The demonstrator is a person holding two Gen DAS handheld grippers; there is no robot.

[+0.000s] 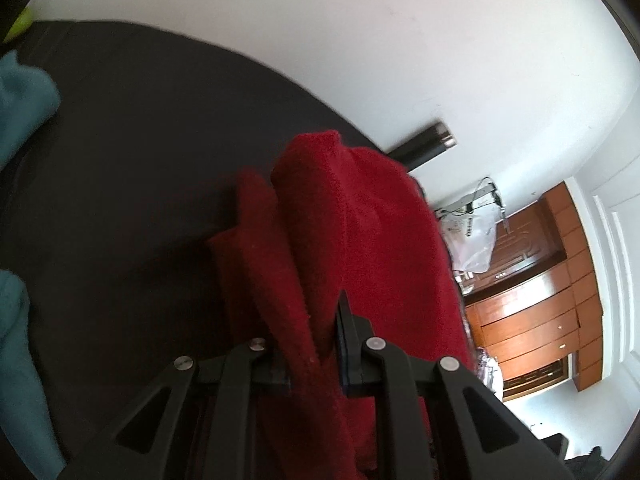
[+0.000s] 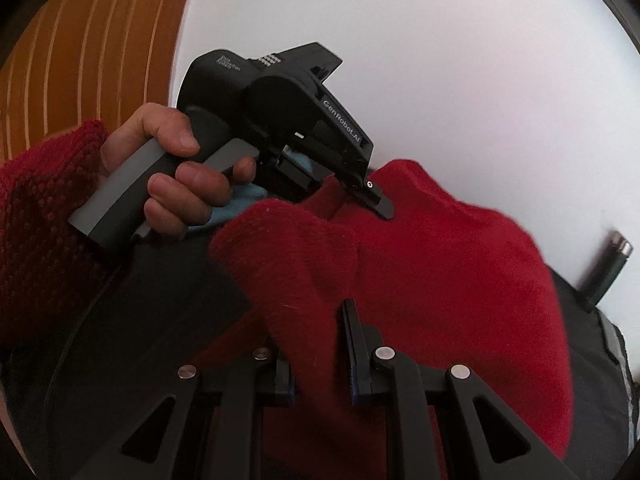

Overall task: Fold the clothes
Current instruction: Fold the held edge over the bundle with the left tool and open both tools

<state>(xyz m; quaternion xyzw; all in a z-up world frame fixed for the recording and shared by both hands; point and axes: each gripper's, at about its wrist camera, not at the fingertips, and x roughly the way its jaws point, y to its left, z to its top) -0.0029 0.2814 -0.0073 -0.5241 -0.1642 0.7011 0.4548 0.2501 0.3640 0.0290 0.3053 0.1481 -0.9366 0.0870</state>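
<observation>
Left gripper (image 1: 316, 344) and right gripper (image 2: 320, 356): jaws each clamped on red garment (image 2: 420, 264), lifted over dark surface (image 1: 140, 160).

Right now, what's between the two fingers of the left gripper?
A bunched fold of the fuzzy red knit garment fills the left gripper, its jaws clamped on it. The left wrist view shows it.

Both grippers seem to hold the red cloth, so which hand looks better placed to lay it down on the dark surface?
Probably neither alone: the left gripper and right gripper each pinch the red cloth, so lowering together onto the dark surface suits best.
</observation>
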